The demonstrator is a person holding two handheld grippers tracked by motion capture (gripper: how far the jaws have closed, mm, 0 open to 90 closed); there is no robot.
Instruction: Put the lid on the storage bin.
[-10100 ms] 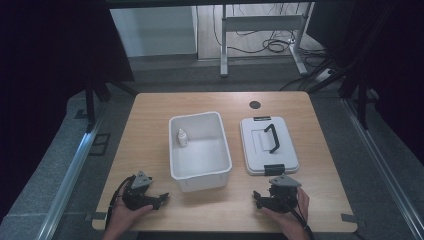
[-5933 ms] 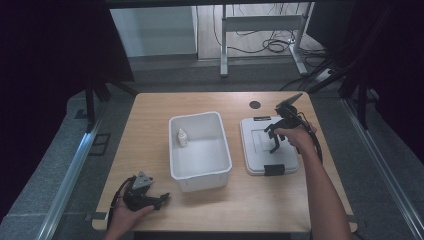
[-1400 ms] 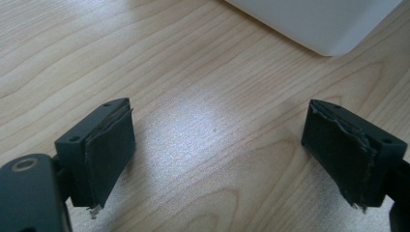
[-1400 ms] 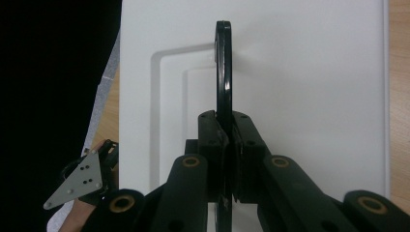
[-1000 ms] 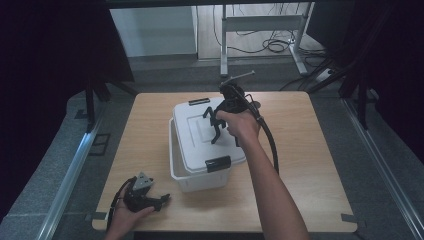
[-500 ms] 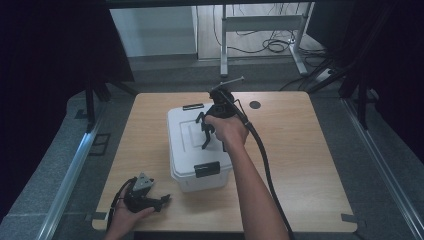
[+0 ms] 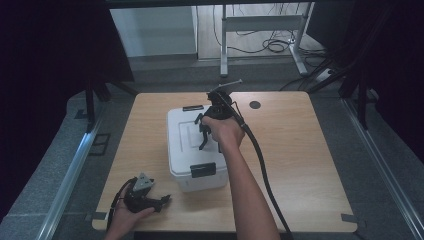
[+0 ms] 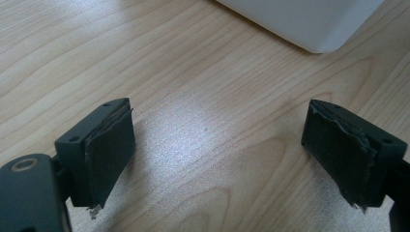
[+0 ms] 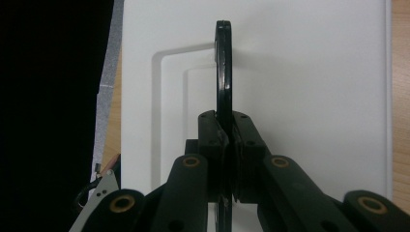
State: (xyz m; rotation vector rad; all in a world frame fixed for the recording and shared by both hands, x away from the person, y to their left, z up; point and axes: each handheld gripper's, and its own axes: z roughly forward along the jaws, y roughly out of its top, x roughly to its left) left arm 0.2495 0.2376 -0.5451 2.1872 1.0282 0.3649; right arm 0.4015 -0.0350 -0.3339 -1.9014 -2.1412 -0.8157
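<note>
On the wooden table (image 7: 300, 150), the lidded white bin (image 7: 192, 172) has its black handle (image 9: 223, 72) clamped by the right gripper (image 9: 227, 140); the left gripper (image 8: 217, 145) gapes empty.

Lab: curtained rig table (image 7: 300, 150) (floor cables (image 7: 270, 46)).

Your right gripper (image 9: 227, 140) is clamped tight, arm stretched toward the table's middle; your left gripper (image 8: 217, 145) (jaws wide apart) rests near the table's front-left corner.

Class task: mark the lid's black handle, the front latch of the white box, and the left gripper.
black handle (image 9: 223, 67), right gripper view, on its raised bar above the jaws.
front latch (image 7: 202, 170), high view, on its black face.
left gripper (image 8: 217, 150), left gripper view, midway between its open jaws.
</note>
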